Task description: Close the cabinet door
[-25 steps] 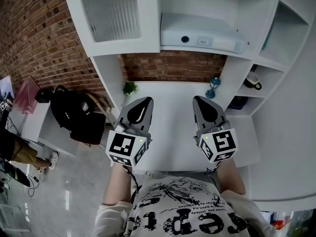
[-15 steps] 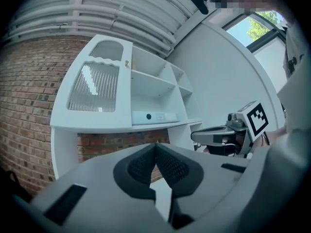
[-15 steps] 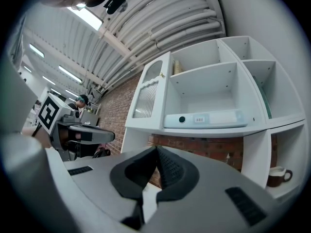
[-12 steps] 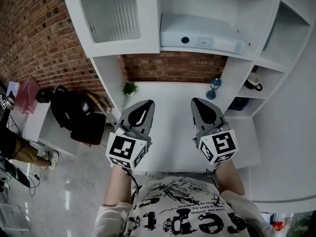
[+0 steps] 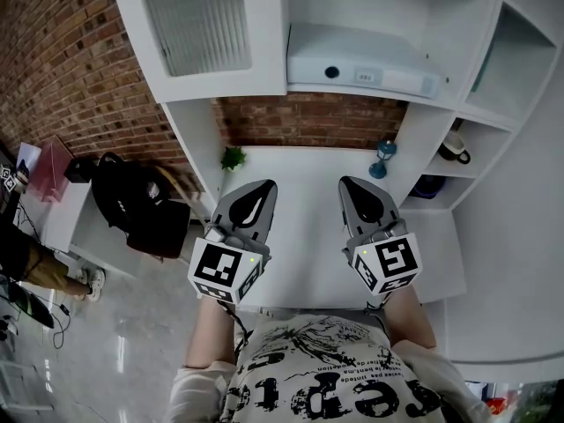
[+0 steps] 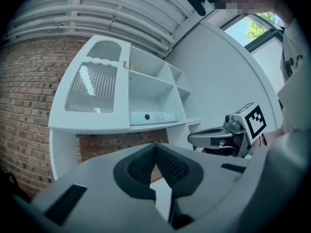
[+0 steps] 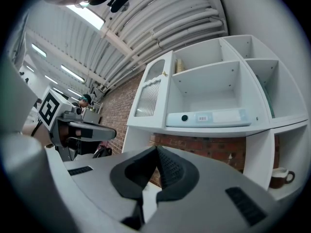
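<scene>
Head view looks steeply down from above; both gripper views look level from below, sharing the white cabinet (image 5: 379, 7).

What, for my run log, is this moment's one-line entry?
cabinet door open | left tool shut, empty | right tool shut, empty

The white cabinet door with ribbed glass (image 5: 196, 25) runs off the top edge, the label (image 5: 366, 76) on the pale flat box (image 5: 392, 60) is too small to read, and a dark blue thing (image 5: 428, 184) at the low right is too dim to name.
</scene>
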{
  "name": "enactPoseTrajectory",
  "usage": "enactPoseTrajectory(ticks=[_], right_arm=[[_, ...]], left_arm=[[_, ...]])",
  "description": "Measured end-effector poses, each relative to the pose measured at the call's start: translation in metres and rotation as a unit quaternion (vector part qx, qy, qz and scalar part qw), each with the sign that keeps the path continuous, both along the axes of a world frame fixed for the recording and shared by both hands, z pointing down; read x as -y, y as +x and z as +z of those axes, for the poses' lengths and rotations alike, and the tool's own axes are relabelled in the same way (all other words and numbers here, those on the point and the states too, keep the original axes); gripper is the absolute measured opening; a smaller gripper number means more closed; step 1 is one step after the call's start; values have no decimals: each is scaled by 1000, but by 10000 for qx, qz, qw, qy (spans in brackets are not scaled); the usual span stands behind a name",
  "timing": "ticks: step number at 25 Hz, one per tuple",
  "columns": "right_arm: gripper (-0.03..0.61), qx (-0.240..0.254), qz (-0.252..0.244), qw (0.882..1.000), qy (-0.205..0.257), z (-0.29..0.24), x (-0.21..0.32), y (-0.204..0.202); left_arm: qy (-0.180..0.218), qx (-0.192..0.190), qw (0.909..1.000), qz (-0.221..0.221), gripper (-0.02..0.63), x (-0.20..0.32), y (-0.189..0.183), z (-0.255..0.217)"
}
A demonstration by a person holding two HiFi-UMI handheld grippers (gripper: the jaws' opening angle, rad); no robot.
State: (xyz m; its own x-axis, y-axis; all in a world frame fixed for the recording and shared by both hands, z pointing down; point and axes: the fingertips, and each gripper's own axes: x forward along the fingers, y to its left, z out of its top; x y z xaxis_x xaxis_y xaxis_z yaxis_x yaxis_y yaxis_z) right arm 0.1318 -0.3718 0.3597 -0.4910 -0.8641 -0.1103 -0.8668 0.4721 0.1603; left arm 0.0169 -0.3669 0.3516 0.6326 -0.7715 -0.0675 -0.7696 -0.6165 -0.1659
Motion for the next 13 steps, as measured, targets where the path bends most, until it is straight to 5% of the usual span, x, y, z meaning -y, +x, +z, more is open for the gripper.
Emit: enactPoseTrajectory(ticks=[13], right_arm=[[12,-28,-28,10000,-13,3,-1,0]], left_arm=[[15,47,10000,-10,14,-2,1,0]])
